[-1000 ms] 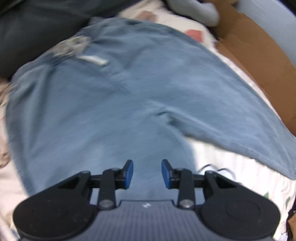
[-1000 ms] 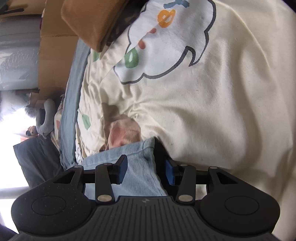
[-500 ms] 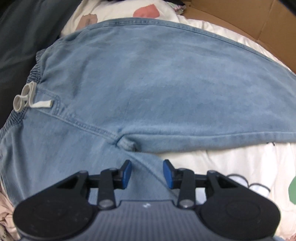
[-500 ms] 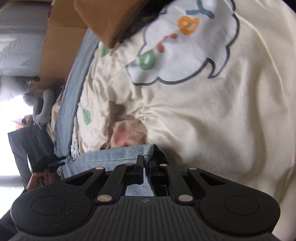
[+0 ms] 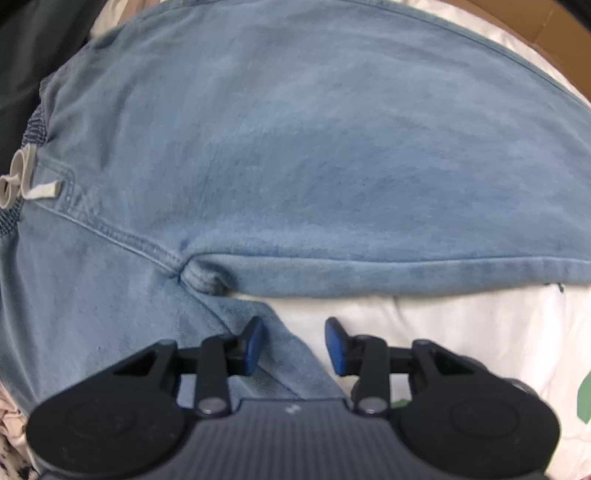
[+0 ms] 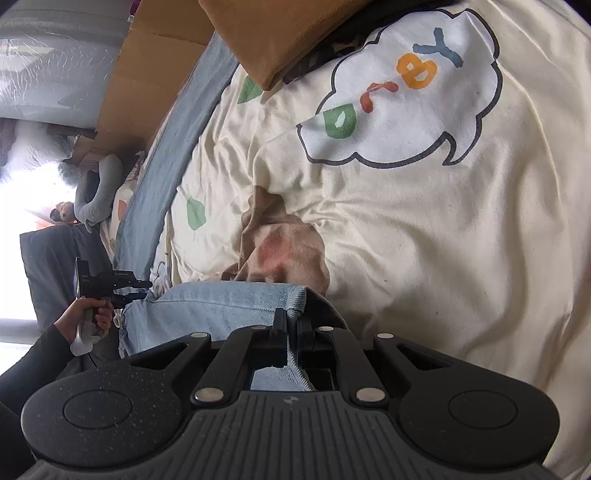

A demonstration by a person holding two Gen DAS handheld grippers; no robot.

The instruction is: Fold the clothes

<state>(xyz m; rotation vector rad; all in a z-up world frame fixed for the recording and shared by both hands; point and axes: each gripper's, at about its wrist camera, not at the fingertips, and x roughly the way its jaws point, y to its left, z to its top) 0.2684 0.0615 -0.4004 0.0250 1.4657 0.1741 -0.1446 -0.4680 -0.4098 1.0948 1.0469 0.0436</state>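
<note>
A cream bedspread (image 6: 461, 236) printed with a white speech bubble (image 6: 402, 99) of coloured letters and a brown animal figure (image 6: 284, 251) covers the surface and fills most of the right wrist view. Across it lie the light blue jeans (image 5: 295, 147), spread flat, their two legs parting at the crotch seam (image 5: 201, 277) so that a wedge of bedspread shows between them. Brown cardboard (image 6: 280, 33) stands at the far edge of the bedding, and a dark garment (image 5: 33, 55) lies beyond the waistband. At the waistband, a pale drawstring (image 5: 22, 181) is knotted in loops. The left gripper (image 5: 294, 343) points down over the jeans just below the crotch, its blue pads (image 5: 254, 345) apart and pressing on nothing, the inner edge of the nearer leg running between them. The right gripper (image 6: 291, 332) is clamped tight on the hem of one jeans leg, the denim bunched between its closed fingers and raised a little off the bedspread. In the right wrist view, the person's left hand (image 6: 86, 319), in a dark sleeve (image 6: 40, 362), grasps the other gripper's handle over the far end of the jeans.
</note>
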